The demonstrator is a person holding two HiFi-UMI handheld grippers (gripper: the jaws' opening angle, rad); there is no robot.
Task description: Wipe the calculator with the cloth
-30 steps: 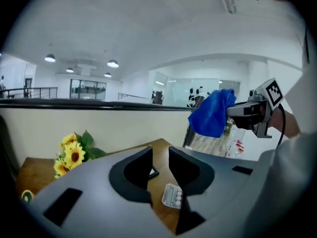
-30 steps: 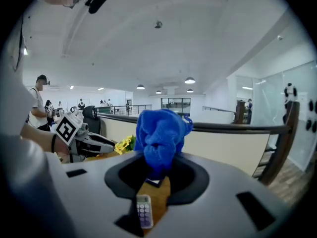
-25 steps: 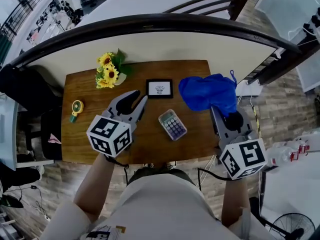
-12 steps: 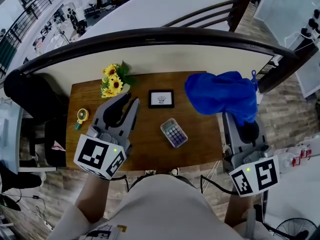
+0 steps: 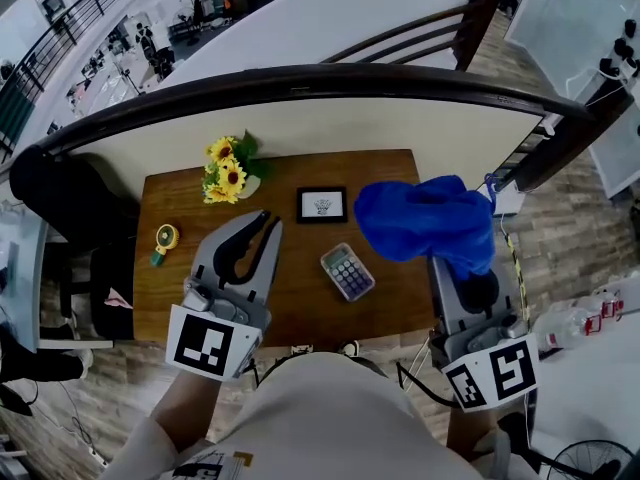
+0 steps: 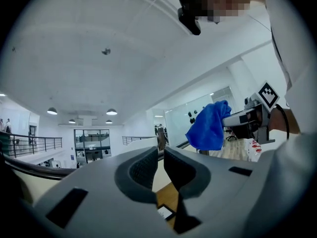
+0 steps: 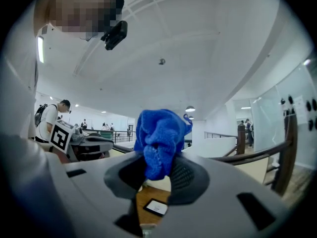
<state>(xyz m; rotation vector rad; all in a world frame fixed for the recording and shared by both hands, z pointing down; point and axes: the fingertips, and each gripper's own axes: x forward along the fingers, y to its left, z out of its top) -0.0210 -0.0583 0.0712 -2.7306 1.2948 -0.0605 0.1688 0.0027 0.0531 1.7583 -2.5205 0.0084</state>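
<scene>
Calculator (image 5: 348,271): keys and display too small to read.
Framed card (image 5: 322,205): small dark print on white, standing on the worktop (image 5: 300,313); not legible.
Left cube (image 5: 212,343): black-and-white square marker, no letters or digits.
Right cube (image 5: 492,373): same kind of marker, different pattern.
Readable text: none in any view.

Head view steeply down over table (image 5: 300,298); gripper views level, sharing cloth (image 6: 208,128)
</scene>
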